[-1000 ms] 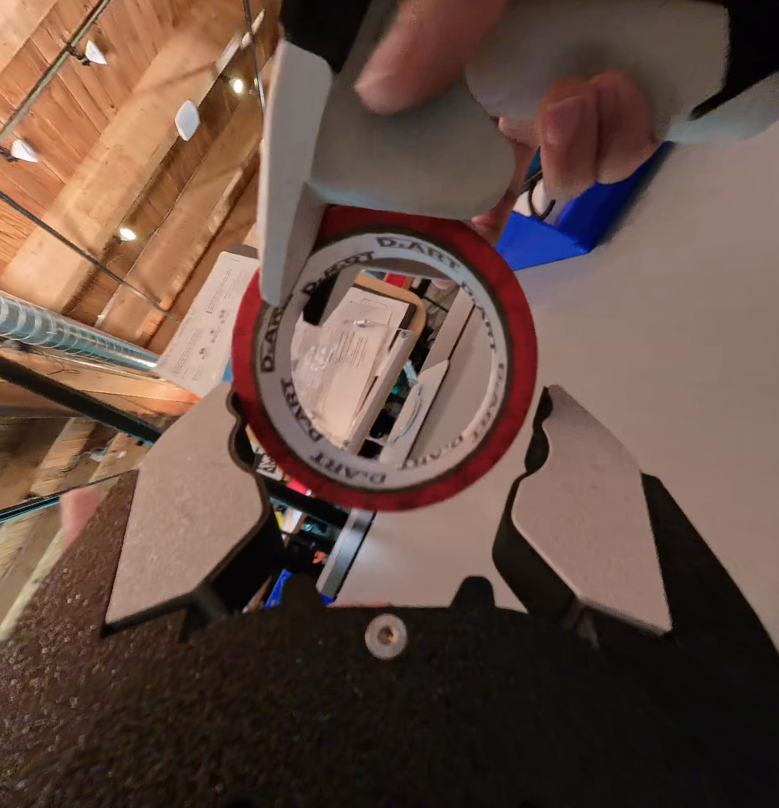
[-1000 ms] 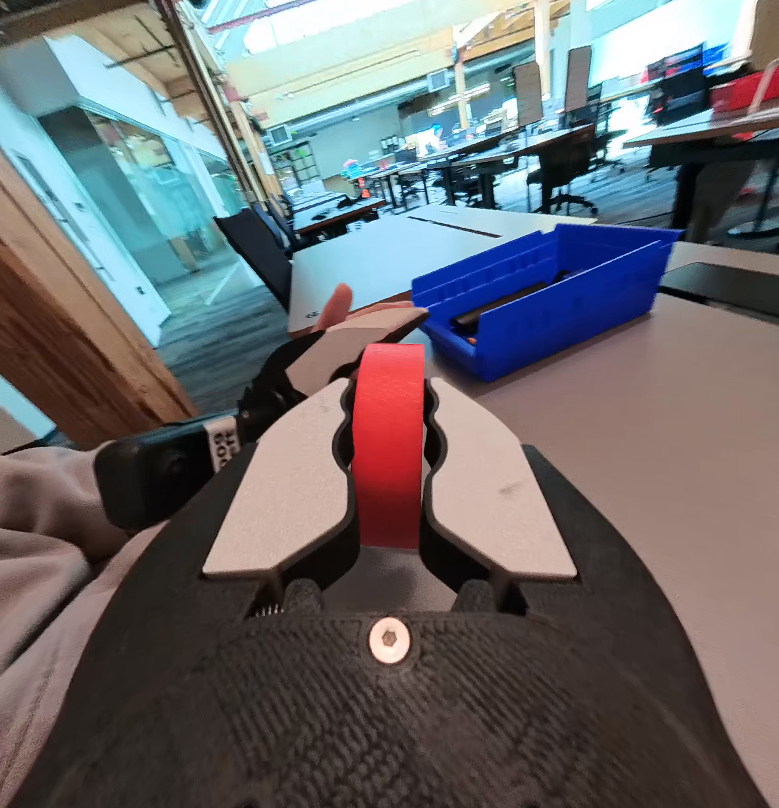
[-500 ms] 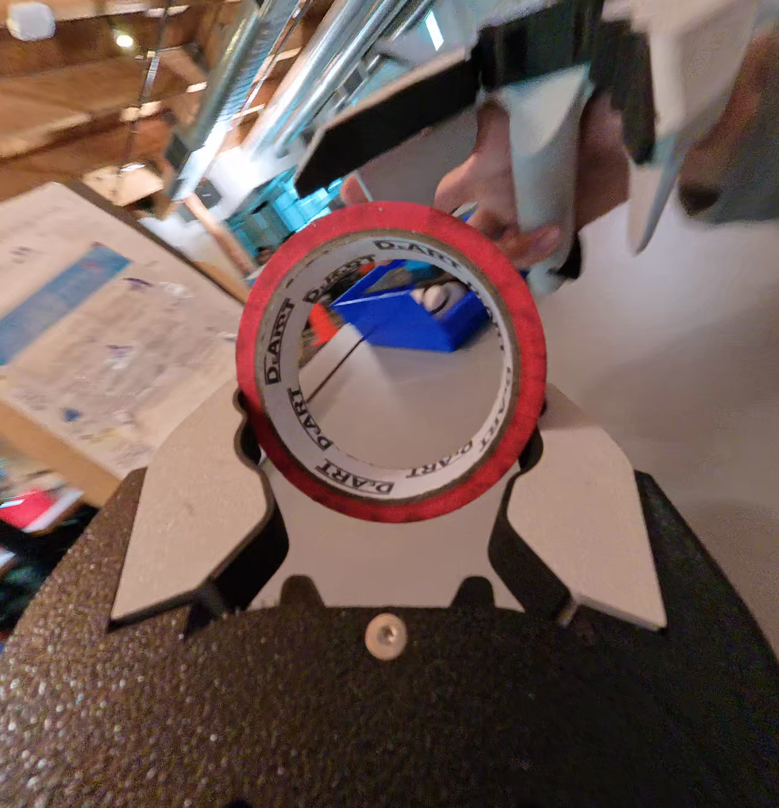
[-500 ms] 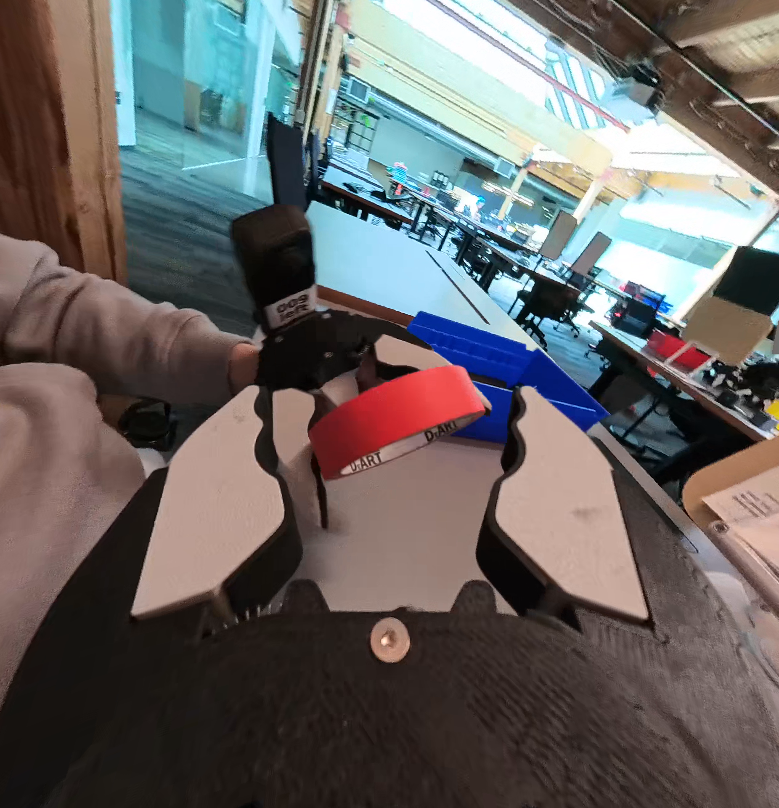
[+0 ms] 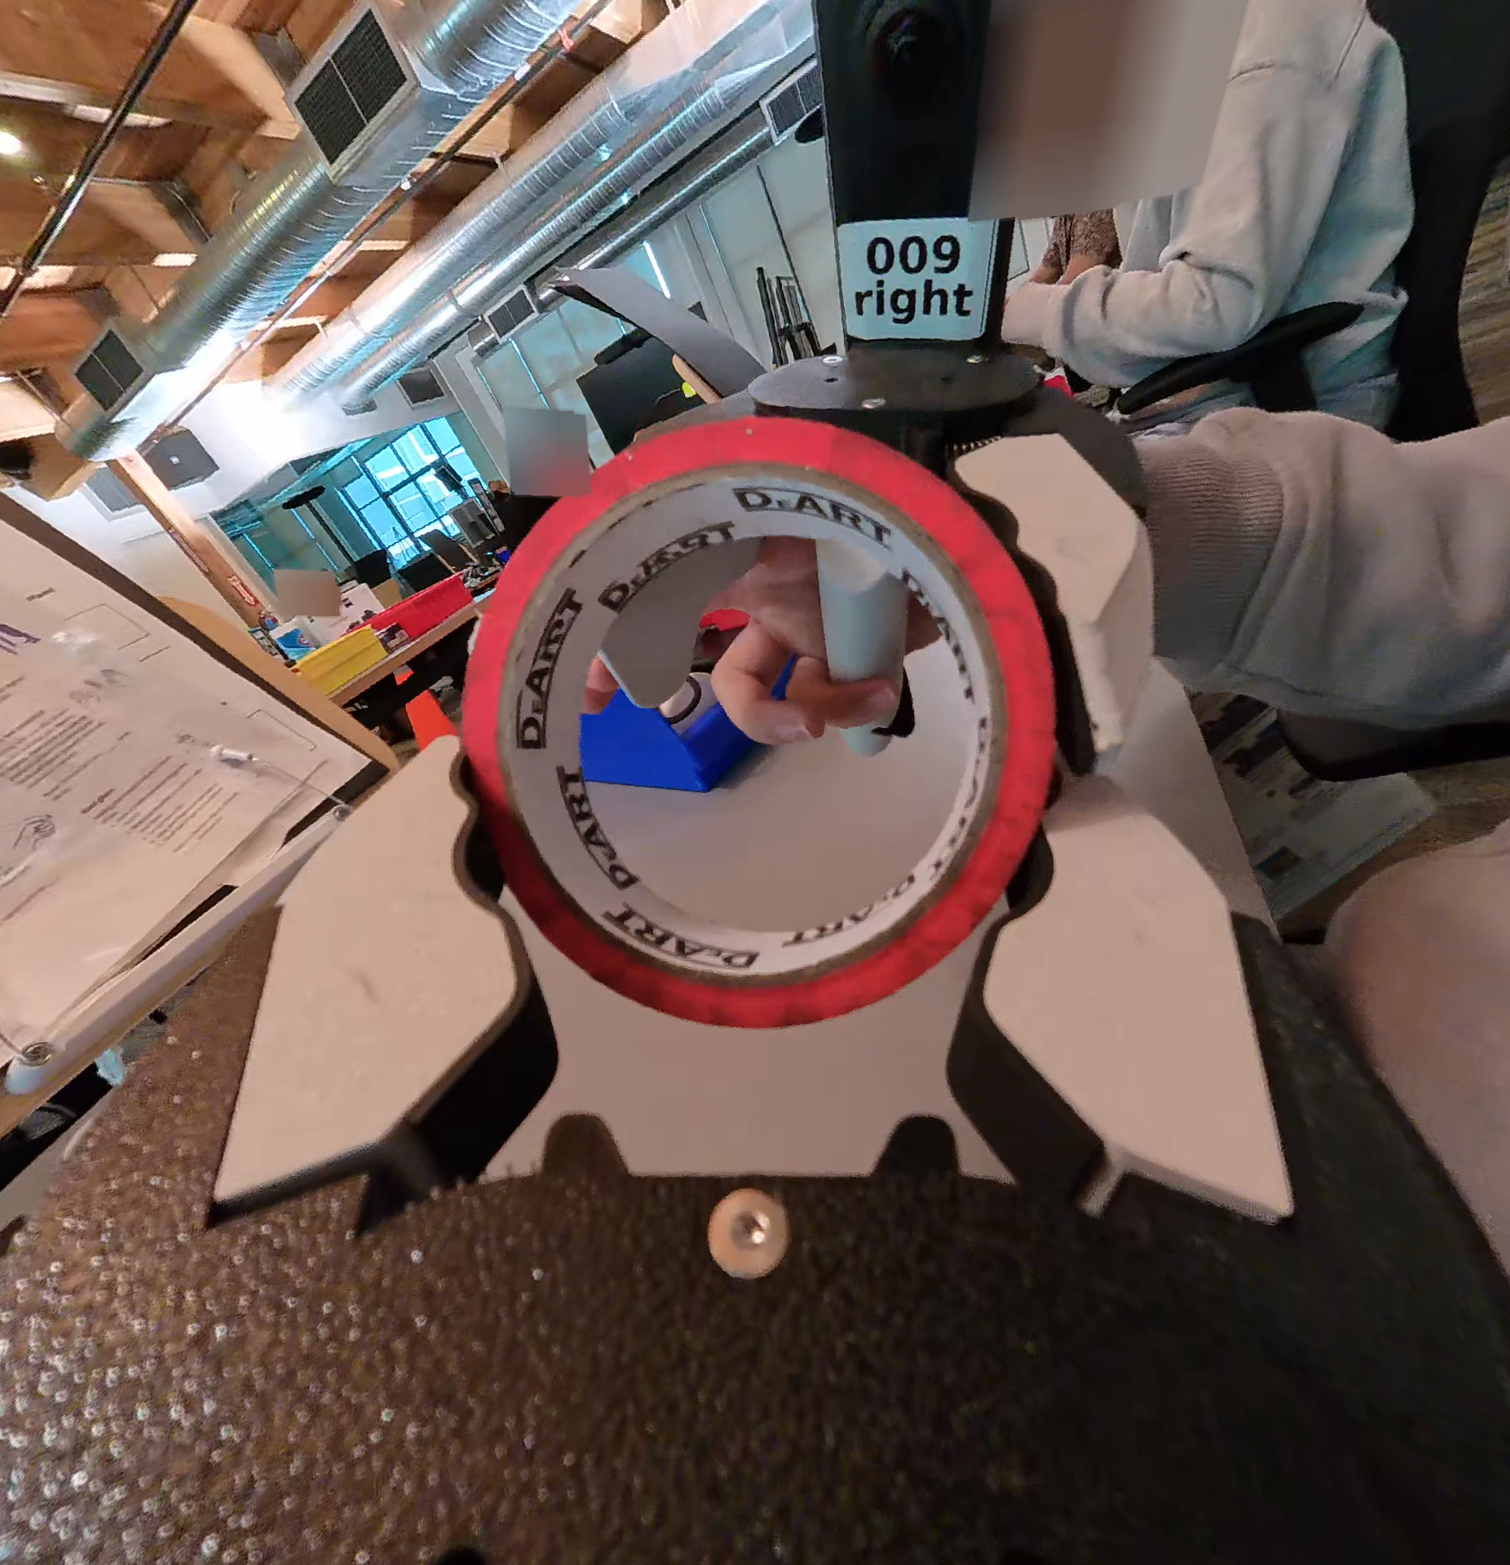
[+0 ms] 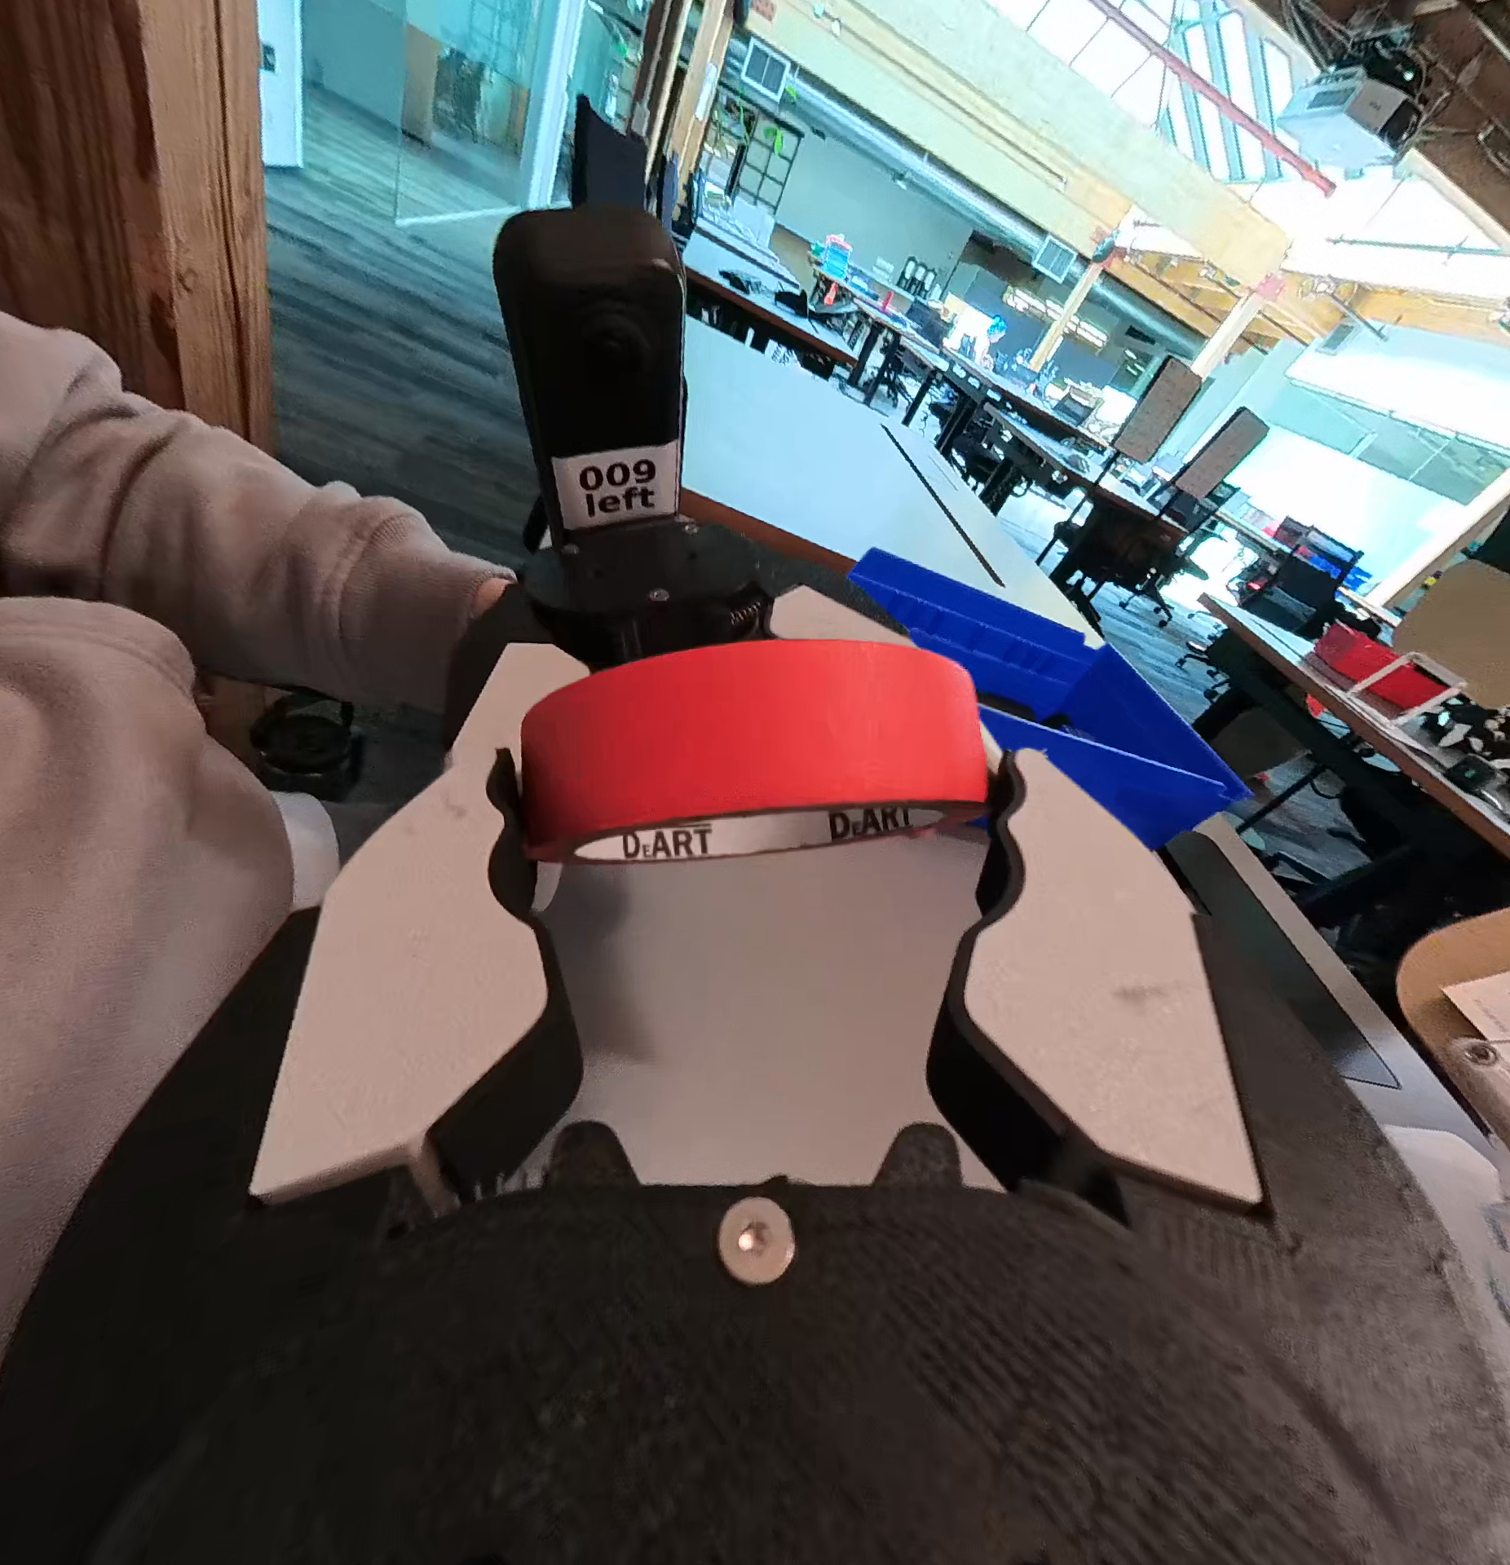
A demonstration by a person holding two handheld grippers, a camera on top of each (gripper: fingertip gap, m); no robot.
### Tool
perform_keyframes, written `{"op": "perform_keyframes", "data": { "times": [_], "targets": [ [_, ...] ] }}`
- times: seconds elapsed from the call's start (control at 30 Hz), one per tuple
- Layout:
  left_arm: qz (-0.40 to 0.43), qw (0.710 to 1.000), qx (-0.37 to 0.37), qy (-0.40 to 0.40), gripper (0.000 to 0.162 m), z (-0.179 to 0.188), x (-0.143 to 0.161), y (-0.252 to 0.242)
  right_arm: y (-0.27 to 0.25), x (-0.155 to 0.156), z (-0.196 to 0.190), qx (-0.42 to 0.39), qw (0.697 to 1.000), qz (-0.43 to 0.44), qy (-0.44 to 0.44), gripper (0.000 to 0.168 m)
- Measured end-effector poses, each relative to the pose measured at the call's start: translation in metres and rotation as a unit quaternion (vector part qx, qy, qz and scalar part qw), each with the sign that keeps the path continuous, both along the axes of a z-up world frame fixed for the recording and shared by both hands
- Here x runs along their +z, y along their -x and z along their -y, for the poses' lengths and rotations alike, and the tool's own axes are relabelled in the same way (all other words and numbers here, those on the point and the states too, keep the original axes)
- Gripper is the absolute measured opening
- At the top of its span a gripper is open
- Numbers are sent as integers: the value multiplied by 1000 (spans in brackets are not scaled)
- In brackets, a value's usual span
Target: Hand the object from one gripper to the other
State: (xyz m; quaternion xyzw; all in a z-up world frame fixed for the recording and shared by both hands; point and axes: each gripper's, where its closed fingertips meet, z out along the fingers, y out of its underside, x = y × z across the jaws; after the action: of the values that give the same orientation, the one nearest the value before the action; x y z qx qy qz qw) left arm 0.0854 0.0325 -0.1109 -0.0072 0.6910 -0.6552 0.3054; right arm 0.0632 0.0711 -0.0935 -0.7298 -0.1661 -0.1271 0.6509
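A red tape roll (image 5: 760, 987) with a white core is held in the air, and my left gripper (image 5: 756, 804) is shut on it across its diameter, hole facing the camera. In the right wrist view the roll (image 6: 752, 737) lies edge-on between the tips of my right gripper (image 6: 752, 788). That gripper is open wide, its pads right at the roll's two sides. One right finger (image 5: 1073, 593) shows beside the roll in the left wrist view. The left gripper's fingers (image 6: 514, 686) show behind the roll.
A blue bin (image 6: 1073, 677) stands on the grey table (image 6: 760, 974) beyond the roll and shows through the roll's hole (image 5: 650, 749). A stand with a printed sheet (image 5: 99, 762) is at the left. Grey sleeves (image 6: 142, 593) hold both grippers. A wooden post (image 6: 99, 169) is behind. The tips of both grippers are at nearly the same place.
A second ago the right gripper was shut on the roll and the left was open. The left then closed on it and the right let go. Now the roll sits level between the open right fingertips.
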Motion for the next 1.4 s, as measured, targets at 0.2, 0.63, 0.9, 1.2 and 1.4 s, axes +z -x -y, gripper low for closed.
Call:
{"op": "perform_keyframes", "data": {
  "times": [0.2, 0.63, 0.9, 1.2, 1.4],
  "targets": [
    [4, 999, 35, -26, 118, -6, -12, -11, -12, -12, -5, -49, 996, 49, 54, 105],
    [-130, 979, 159, 11, 95, -49, -39, -66, -170, 33, 153, -518, 854, 35, 24, 105],
    [-248, 953, 174, 4, 95, -66, -79, -83, -265, 6, 316, -666, 731, -83, 125, 105],
    [-257, 950, 174, 24, 95, -72, -76, -86, -337, -14, 358, -682, 720, -67, 109, 93],
    [-271, 947, 166, 39, 95, -75, -75, -82, -325, -1, 353, -648, 754, -41, 101, 87]
  ]
}}
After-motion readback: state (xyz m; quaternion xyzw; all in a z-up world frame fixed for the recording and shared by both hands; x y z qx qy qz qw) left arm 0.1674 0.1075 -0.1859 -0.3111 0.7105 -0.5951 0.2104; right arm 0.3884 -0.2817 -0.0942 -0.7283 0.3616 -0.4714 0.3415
